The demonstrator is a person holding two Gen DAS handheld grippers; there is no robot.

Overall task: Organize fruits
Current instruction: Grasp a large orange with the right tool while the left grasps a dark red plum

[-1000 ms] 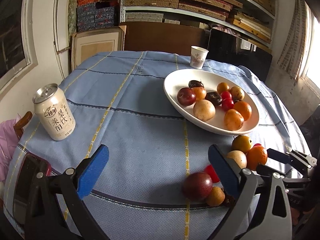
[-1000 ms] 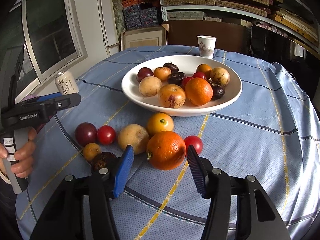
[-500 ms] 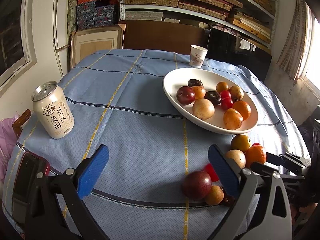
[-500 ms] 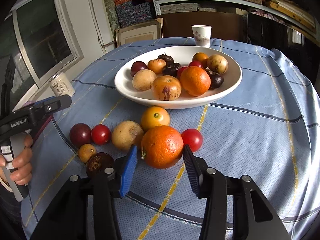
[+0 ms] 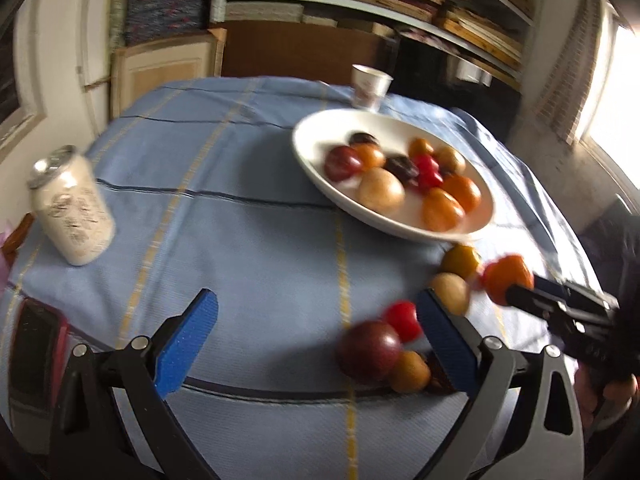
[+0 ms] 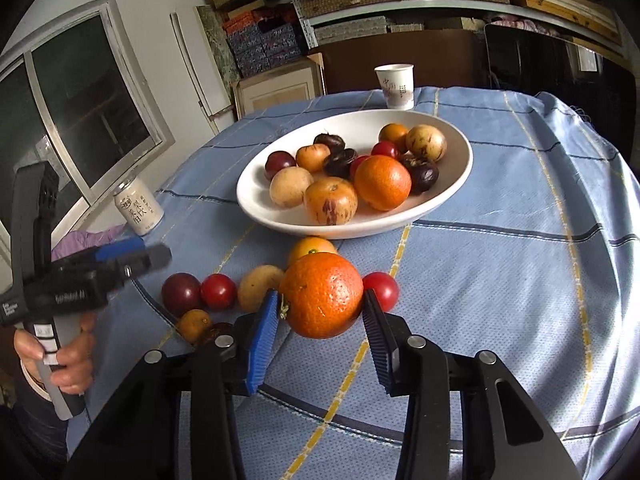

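Note:
A large orange (image 6: 320, 294) sits between the blue pads of my right gripper (image 6: 320, 300); its jaws are closing and the pads press on the orange's sides, just above the blue cloth. Behind it stands a white bowl (image 6: 460, 176) with several fruits. Loose on the cloth lie a yellow fruit (image 6: 312, 246), a tan fruit (image 6: 258, 286), two red tomatoes (image 6: 218, 291), a dark plum (image 6: 181, 293) and a small orange fruit (image 6: 195, 324). My left gripper (image 5: 316, 320) is open over bare cloth, the plum (image 5: 370, 350) just inside its right finger.
A drink can (image 6: 138, 210) stands at the left of the table and a paper cup (image 6: 394, 86) behind the bowl. A phone in a red case (image 5: 32, 348) lies at the near left edge. Shelves and boards stand beyond the round table.
My right gripper's jaws have narrowed onto the large orange, which now sits higher against the fruits behind it. The left wrist view has tilted and blurred a little.

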